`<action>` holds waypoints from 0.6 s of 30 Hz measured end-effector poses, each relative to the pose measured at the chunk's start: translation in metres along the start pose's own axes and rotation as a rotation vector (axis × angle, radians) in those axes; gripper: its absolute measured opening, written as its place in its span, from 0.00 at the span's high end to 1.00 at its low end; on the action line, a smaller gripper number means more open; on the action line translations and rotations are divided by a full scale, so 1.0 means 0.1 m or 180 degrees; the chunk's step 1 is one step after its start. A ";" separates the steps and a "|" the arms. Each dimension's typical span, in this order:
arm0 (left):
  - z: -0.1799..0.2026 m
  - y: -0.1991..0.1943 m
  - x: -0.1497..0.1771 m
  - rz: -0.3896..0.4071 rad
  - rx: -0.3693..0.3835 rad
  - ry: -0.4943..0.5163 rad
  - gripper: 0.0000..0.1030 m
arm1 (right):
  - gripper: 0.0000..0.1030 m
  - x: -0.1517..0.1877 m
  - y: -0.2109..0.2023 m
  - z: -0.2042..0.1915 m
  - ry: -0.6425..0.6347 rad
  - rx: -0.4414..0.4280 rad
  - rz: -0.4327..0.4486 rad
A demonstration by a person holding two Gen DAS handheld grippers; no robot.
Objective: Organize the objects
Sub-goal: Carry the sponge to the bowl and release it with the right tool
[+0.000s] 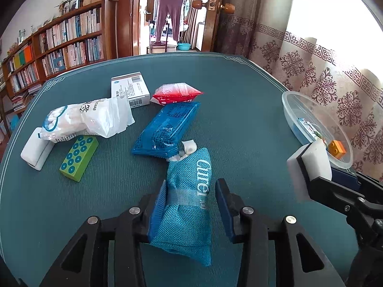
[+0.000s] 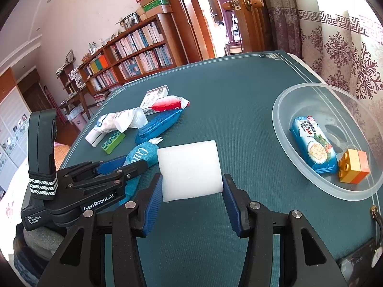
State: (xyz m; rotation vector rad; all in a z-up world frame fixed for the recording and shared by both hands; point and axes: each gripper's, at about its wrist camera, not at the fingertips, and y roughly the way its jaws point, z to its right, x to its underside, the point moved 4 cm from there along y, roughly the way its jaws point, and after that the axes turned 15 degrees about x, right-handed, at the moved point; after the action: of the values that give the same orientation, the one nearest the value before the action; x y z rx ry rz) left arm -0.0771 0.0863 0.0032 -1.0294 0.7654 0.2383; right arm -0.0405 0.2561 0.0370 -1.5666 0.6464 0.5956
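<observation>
Left wrist view, from the left: a white block [image 1: 36, 151] lies at the near left of the table [image 1: 239, 100], with a swab bag [image 1: 88, 119] resting over its far end and a green brick [image 1: 79, 159] just beside it. Farther back sit a white box [image 1: 130, 88] and a red packet [image 1: 177, 93], touching at the box's corner. A blue packet [image 1: 165, 129] lies in the middle, its near end close to the pouch [image 1: 186, 205]. The left gripper [image 1: 191, 205] has the pouch between its fingers; the left pad presses the mesh, while a slim gap shows at the right pad, so a firm grip cannot be told. At the right, the right gripper [image 1: 311, 167] is clamped on a white sponge [image 1: 308, 165], just in front of the bowl [image 1: 294, 110].

In the right wrist view, the sponge [image 2: 190, 169] fills the space between the right gripper's [image 2: 191, 191] pads, held above the cloth. The bowl [image 2: 282, 119] stands at the far right, near the table edge, holding a cracker packet [image 2: 311, 146] and an orange brick [image 2: 354, 168] side by side.

The table wears a teal cloth with a pale border line. A bookshelf [image 1: 59, 45] fills the left wall, a wooden door [image 1: 215, 12] stands open behind, and patterned curtains [image 1: 323, 71] hang at the right.
</observation>
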 end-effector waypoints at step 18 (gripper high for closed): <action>0.29 -0.18 -0.01 0.0172 0.0161 0.0219 0.65 | 0.51 -0.04 -0.15 0.20 0.0127 0.0117 -0.0016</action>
State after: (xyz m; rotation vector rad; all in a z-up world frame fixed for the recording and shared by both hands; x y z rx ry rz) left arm -0.0548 0.1014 0.0244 -0.9738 0.8583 0.2297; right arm -0.0326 0.2776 0.0487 -1.5485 0.6797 0.5472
